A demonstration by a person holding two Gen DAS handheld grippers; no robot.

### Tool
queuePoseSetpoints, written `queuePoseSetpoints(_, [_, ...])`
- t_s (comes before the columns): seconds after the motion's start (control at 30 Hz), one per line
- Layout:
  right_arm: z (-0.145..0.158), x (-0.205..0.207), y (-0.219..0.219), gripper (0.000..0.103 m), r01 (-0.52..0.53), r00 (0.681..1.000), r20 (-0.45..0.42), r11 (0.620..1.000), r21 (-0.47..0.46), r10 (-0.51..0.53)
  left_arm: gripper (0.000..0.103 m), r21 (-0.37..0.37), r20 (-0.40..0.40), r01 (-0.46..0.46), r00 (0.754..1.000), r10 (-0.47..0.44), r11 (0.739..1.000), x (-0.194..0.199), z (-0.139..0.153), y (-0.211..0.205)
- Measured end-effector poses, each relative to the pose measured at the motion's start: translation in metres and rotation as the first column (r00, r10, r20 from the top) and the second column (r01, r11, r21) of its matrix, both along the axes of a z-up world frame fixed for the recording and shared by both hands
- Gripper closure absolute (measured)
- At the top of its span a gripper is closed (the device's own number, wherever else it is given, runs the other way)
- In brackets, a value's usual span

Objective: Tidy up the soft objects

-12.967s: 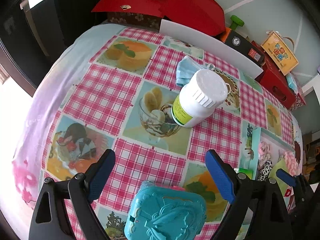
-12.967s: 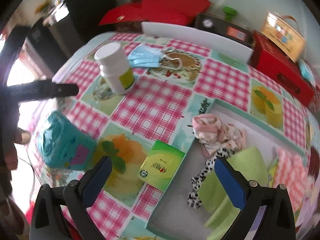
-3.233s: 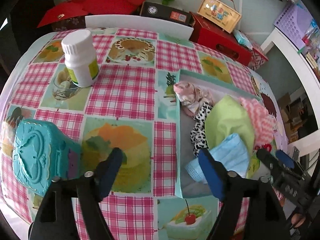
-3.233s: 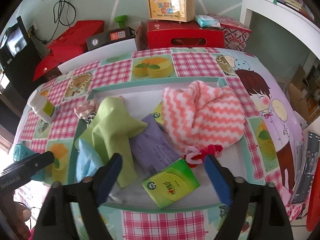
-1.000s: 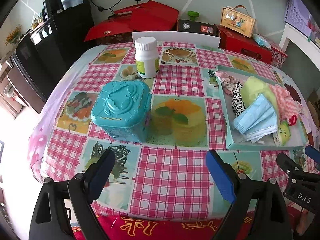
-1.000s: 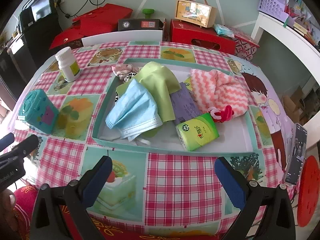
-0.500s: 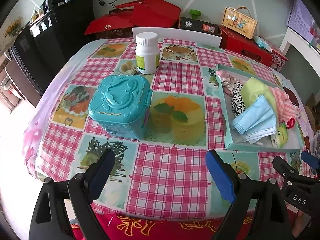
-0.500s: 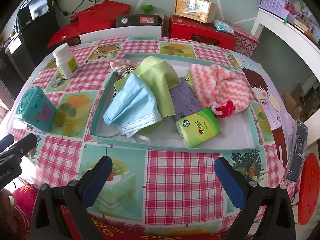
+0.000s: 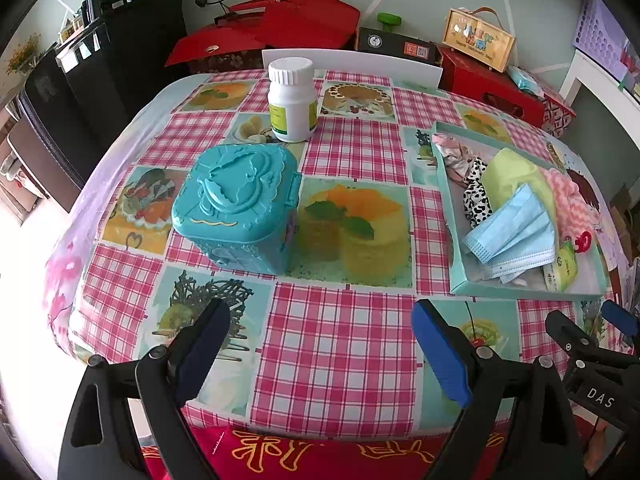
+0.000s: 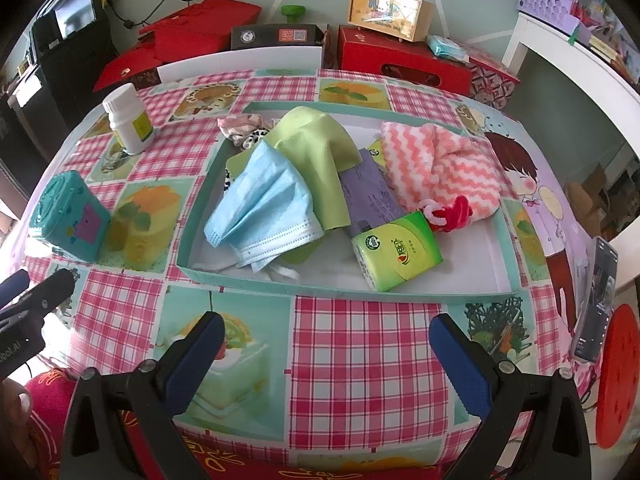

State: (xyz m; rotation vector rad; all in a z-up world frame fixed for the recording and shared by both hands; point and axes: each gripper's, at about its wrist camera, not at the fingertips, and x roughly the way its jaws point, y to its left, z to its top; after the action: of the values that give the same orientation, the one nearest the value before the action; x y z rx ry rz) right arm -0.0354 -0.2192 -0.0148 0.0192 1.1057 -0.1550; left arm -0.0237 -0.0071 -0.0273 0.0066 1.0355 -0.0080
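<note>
A shallow teal tray (image 10: 344, 290) (image 9: 520, 292) on the checked tablecloth holds the soft things: a blue face mask (image 10: 264, 208) (image 9: 516, 232), a green cloth (image 10: 316, 148), a pink zigzag towel (image 10: 436, 168), a patterned scrunchie (image 10: 240, 124), a purple packet (image 10: 368, 196) and a green tissue pack (image 10: 396, 250). My right gripper (image 10: 324, 354) hovers open over the table's near edge, in front of the tray, with nothing between its fingers. My left gripper (image 9: 320, 348) is open and empty too, held back from the table, left of the tray.
A teal plastic box (image 9: 240, 208) and a white pill bottle (image 9: 292, 100) stand on the table left of the tray. Red boxes (image 10: 404, 64) and a wooden case (image 10: 390, 8) line the wall behind. A phone (image 10: 598, 300) lies at the right edge.
</note>
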Motion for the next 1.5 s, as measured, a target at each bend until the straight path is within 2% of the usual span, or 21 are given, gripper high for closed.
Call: queuePoseSetpoints(1.5, [-0.0010, 0.0007, 0.0012, 0.000, -0.007, 1.000, -0.002, 1.000, 0.003, 0.007, 0.011, -0.004, -0.009, 0.001, 1.000, -0.001, 1.000, 0.0012, -0.0025, 0.0011])
